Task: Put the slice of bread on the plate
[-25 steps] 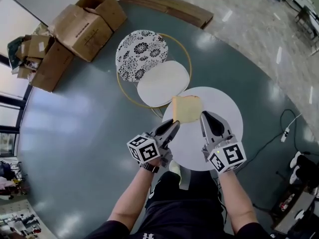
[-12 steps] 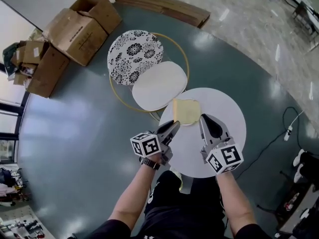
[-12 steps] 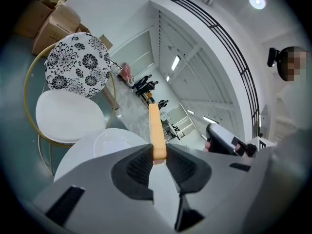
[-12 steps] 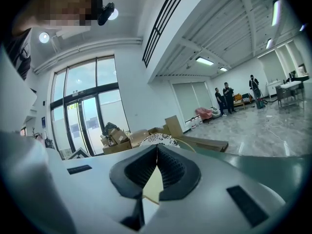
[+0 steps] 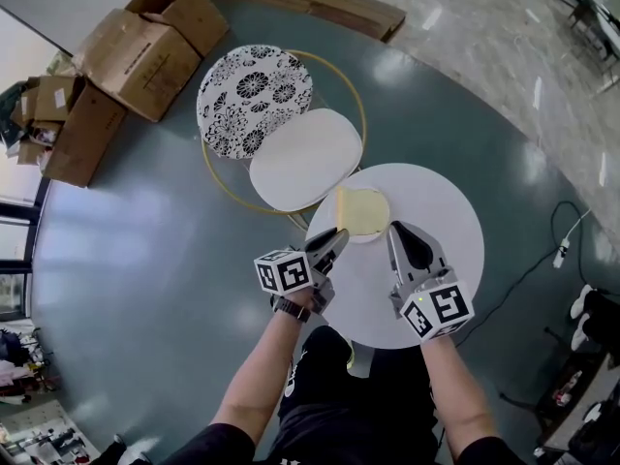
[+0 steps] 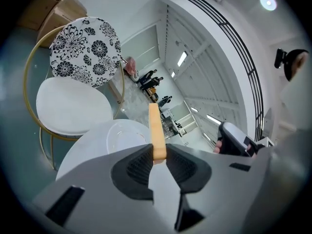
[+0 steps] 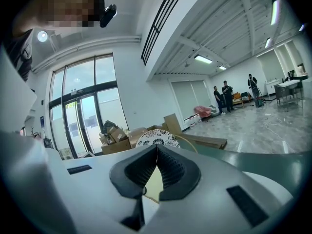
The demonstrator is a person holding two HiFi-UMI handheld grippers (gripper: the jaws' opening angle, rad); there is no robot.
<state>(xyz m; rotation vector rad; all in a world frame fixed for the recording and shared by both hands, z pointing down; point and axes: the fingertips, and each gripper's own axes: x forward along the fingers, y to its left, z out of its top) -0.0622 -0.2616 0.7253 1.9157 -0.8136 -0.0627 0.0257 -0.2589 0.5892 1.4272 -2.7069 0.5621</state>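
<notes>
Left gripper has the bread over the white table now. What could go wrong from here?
1. The left gripper pinches the slice of bread by one edge only, so it may sag, tear or slip free early.
2. The plate is white on a white table. Its rim is hard to see, so the slice could land half off it.
3. The right gripper, shut and empty, is close beside the slice and might knock it.

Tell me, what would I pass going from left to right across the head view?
Cardboard boxes → flower-patterned chair back → slice of bread → power strip with its cable on the floor.
</notes>
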